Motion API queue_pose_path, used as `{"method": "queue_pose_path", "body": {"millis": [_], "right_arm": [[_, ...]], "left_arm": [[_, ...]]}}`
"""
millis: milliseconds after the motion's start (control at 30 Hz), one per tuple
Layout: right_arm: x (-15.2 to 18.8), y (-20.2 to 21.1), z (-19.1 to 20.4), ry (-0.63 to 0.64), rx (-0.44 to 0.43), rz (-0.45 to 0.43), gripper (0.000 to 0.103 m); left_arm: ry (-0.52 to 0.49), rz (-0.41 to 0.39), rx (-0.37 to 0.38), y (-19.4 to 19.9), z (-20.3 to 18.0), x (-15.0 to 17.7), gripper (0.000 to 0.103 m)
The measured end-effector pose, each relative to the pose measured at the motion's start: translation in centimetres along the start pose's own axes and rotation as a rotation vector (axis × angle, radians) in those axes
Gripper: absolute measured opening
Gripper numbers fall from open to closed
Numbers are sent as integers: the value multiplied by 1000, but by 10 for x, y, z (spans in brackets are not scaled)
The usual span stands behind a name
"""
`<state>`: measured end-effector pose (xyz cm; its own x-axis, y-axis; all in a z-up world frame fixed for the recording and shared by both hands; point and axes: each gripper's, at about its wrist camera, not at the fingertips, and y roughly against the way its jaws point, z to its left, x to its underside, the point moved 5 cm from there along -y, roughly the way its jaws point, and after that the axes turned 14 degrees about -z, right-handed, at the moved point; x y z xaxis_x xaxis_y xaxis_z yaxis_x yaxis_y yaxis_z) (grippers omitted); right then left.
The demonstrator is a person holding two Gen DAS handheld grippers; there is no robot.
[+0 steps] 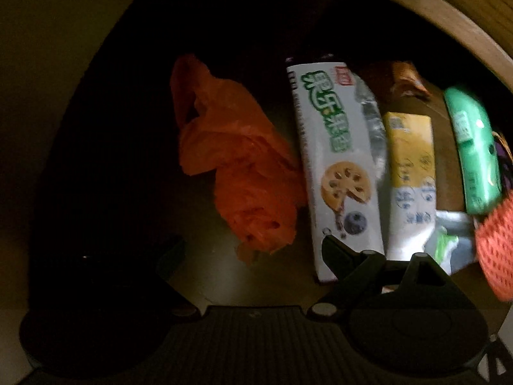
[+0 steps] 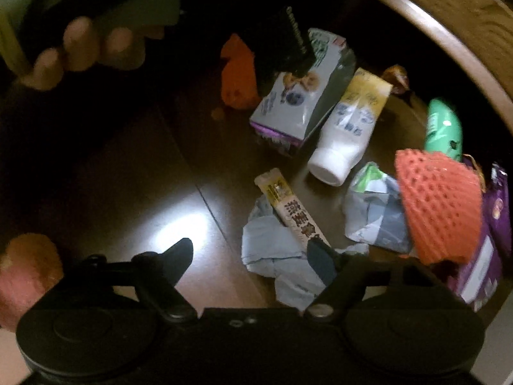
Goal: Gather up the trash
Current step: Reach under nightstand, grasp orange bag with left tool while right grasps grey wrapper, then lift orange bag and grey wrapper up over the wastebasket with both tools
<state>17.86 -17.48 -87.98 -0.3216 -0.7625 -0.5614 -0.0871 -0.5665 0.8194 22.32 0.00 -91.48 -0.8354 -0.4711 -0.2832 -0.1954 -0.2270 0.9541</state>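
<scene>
Trash lies on a dark wooden floor (image 2: 134, 173). In the left wrist view, an orange plastic bag (image 1: 237, 163) lies left of a white snack box (image 1: 336, 166), a yellow-and-white bottle (image 1: 410, 179) and a green packet (image 1: 474, 147). My left gripper (image 1: 253, 250) is open just short of the bag and box; its right finger overlaps the box's near end. In the right wrist view, my right gripper (image 2: 253, 253) is open over crumpled pale blue paper (image 2: 282, 256) and a yellow stick sachet (image 2: 288, 208). The left gripper (image 2: 295, 41) shows above the snack box (image 2: 298, 96).
An orange foam net (image 2: 439, 205), a crumpled wrapper (image 2: 375, 208), a purple packet (image 2: 493, 231), the green packet (image 2: 444, 128) and the bottle (image 2: 349, 128) lie to the right. A curved wooden furniture edge (image 2: 449, 45) borders the far right. A hand (image 2: 83, 51) holds the left tool.
</scene>
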Motion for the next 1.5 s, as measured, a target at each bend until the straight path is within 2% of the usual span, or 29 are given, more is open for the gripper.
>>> {"method": "queue_pose_path", "body": {"millis": [300, 533, 600, 700, 733, 900, 1000, 1167, 1500], "right_arm": [[10, -31, -7, 46, 22, 20, 72], [24, -39, -5, 67, 39, 48, 55], [28, -40, -4, 75, 48, 54, 53], [31, -40, -2, 79, 57, 50, 52], [31, -40, -1, 78, 60, 47, 51], [28, -38, 1, 65, 68, 49, 48], [23, -29, 4, 37, 70, 41, 47], [9, 13, 3, -67, 97, 22, 47], [-46, 140, -15, -314, 203, -35, 47]], "left_arm": [[71, -2, -19, -29, 12, -6, 92], [79, 12, 9, -44, 15, -11, 91], [87, 17, 17, -45, 16, -11, 90], [106, 29, 28, -45, 20, -11, 68], [116, 35, 31, -45, 22, -10, 57], [151, 40, 37, -37, 26, -8, 51], [160, 53, 54, -20, 22, -6, 51], [146, 69, 97, 19, 15, -1, 51], [41, 56, 179, 153, 7, -12, 48]]}}
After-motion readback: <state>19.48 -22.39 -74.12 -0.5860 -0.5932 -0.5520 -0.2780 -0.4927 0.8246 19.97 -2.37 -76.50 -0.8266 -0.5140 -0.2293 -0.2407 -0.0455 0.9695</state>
